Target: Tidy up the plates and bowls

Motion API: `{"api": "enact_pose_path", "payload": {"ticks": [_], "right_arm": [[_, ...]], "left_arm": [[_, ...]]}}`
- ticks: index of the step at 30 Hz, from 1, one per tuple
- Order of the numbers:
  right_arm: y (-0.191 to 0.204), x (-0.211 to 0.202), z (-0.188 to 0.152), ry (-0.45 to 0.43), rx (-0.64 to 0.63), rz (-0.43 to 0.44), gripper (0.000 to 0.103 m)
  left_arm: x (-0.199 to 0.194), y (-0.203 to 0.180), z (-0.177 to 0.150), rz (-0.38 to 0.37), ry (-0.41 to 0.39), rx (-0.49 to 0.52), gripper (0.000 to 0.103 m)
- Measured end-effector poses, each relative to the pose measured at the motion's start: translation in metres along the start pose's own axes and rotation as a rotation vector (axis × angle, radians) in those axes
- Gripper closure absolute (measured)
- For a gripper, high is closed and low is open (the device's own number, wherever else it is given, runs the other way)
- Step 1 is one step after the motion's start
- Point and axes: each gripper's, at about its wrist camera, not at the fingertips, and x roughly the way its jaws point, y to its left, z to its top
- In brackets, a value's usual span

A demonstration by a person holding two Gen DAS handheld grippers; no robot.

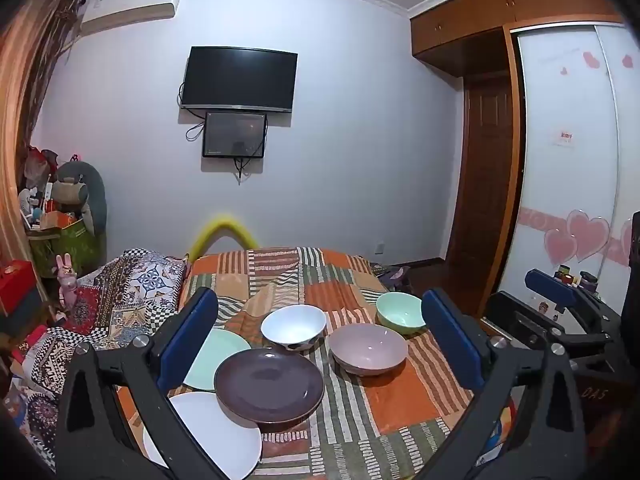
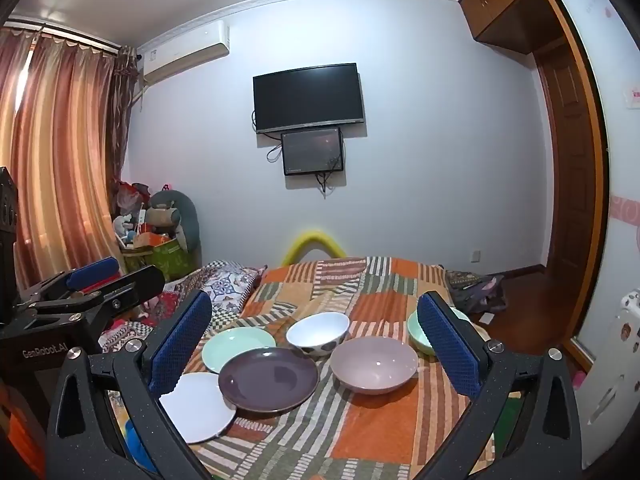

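- Nearest, at the bottom of the left wrist view, the left gripper (image 1: 320, 340) stands with its jaws spread wide and nothing between its blue pads (image 1: 188, 336); it hangs above the dishes, touching none of them.
- Likewise the right gripper (image 2: 316, 344) fills the bottom of the right wrist view, jaws wide apart and empty, over the same group of dishes.
- Each gripper shows in the other's view: the right one at the right edge of the left wrist picture, the left one at the left edge of the right wrist picture.
- Lowest in the frame lies the white plate (image 1: 216, 436), partly behind the left finger; the dark brown plate (image 1: 269, 385) overlaps its upper right edge.
- Just beyond, toward the left, the pale green plate (image 1: 218, 354) lies with its near edge under or against the brown plate; I cannot tell which.
- Right of centre sits the pinkish-grey bowl (image 1: 368, 348), upright, close beside the brown plate.
- Behind these, mid-frame, stands the white bowl (image 1: 293, 326) with dark spots on its outside, upright, near the grey bowl.
- Further right, the mint green bowl (image 1: 400, 312) sits upright, partly hidden by the right finger in both views.
- All six rest on the striped orange patchwork blanket (image 1: 360, 420).
- Left of it lies a patterned quilt (image 1: 132, 280).
- Farthest, in the upper middle, a dark television (image 1: 240, 79) hangs on the wall with a smaller screen (image 1: 234, 134) just below it.
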Motion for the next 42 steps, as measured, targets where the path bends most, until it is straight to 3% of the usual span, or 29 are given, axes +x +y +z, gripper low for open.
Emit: {"api": "enact_pose_path", "payload": {"ticks": [42], "right_arm": [[0.0005,0.0004,0.0005,-0.008,0.008,0.0,0.0]], "left_arm": [[-0.0002,0.0006,-0.0022,0.008,-0.014,0.0,0.0]]}}
